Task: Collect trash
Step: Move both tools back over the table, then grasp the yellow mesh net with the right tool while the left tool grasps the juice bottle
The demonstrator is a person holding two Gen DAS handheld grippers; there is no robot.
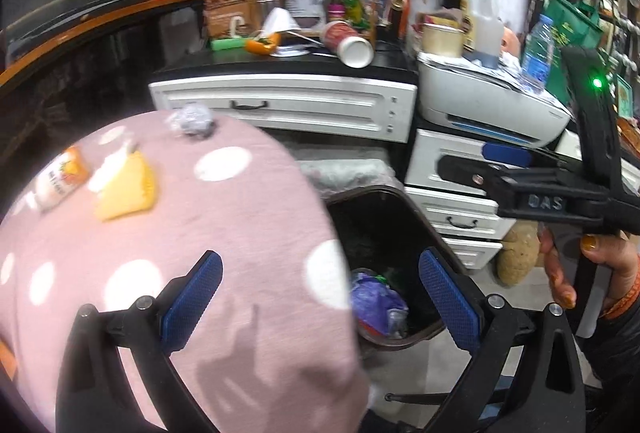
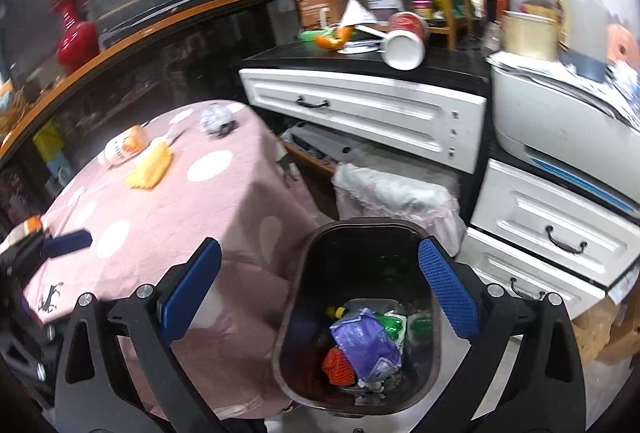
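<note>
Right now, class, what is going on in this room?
A person is clearing trash from a pink dotted table into a dark bin beside it. Both hand-held grippers are open and empty: the right hand-held gripper is over the bin, the left hand-held gripper at the table's edge. The bin holds a purple wrapper and other scraps. A foil ball, yellow wrapper and small pack remain on the table.

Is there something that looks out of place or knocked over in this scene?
Yes. A paper cup lies on its side on the black countertop, its open mouth facing the camera, beside other clutter. Below the top drawer, things stick out of the open shelf.
</note>
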